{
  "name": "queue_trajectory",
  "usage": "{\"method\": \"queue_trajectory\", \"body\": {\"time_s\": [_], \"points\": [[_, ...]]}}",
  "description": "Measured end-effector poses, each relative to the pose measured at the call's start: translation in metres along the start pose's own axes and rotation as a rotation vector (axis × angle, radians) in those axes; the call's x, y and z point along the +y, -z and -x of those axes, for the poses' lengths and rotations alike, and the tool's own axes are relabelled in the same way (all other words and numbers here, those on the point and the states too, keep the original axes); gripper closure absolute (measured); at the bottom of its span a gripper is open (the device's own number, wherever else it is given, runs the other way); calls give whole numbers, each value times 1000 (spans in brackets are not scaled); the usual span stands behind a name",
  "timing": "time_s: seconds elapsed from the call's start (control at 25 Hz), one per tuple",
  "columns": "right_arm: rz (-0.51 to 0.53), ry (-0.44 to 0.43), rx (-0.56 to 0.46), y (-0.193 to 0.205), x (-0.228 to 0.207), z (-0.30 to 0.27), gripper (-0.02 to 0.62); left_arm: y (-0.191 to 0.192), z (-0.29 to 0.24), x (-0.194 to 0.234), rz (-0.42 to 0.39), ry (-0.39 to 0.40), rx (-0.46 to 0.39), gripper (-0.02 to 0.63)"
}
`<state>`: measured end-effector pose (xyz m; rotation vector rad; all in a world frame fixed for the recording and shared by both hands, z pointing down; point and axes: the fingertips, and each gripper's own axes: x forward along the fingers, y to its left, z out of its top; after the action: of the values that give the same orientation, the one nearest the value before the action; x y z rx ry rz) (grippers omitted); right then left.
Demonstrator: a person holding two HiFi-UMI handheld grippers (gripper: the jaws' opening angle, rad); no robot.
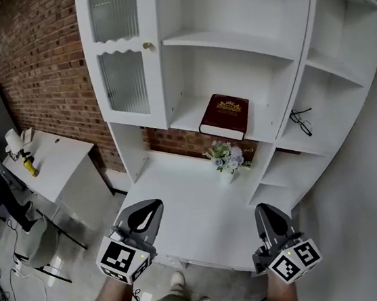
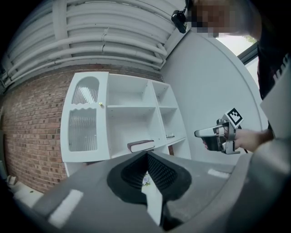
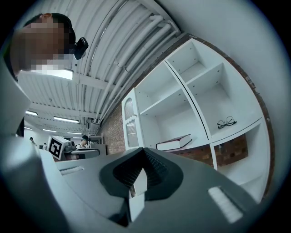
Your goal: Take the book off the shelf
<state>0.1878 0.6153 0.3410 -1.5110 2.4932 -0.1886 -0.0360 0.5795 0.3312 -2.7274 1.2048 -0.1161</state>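
Note:
A dark red book (image 1: 224, 116) with gold print lies flat on a middle shelf of the white shelf unit (image 1: 229, 39). It shows in the left gripper view (image 2: 141, 145) and in the right gripper view (image 3: 174, 143) too. My left gripper (image 1: 153, 208) hovers low over the near left of the white desk top, well short of the book, jaws shut and empty. My right gripper (image 1: 261, 210) hangs at the desk's near right edge, also shut on nothing. In their own views the left gripper (image 2: 146, 155) and right gripper (image 3: 144, 151) both point up toward the shelves.
Black glasses (image 1: 301, 122) lie on the shelf right of the book. A small pot of flowers (image 1: 227, 156) stands on the desk top (image 1: 181, 202) under the book's shelf. A ribbed glass cabinet door (image 1: 120, 52) is at the left. A side table (image 1: 53, 159) with bottles stands by the brick wall.

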Motion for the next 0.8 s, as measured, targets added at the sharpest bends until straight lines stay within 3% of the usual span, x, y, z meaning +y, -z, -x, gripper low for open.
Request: {"method": "queue_trajectory", "body": {"time_s": [0.24, 0.52, 0.8], "points": [[2, 36, 4, 4, -14, -27, 573, 6, -36, 22, 6, 52, -8, 606], [25, 160, -8, -9, -49, -42, 572, 12, -99, 36, 22, 154, -32, 606], [55, 222, -30, -22, -64, -68, 573, 7, -147, 52, 18, 243, -79, 606]]}}
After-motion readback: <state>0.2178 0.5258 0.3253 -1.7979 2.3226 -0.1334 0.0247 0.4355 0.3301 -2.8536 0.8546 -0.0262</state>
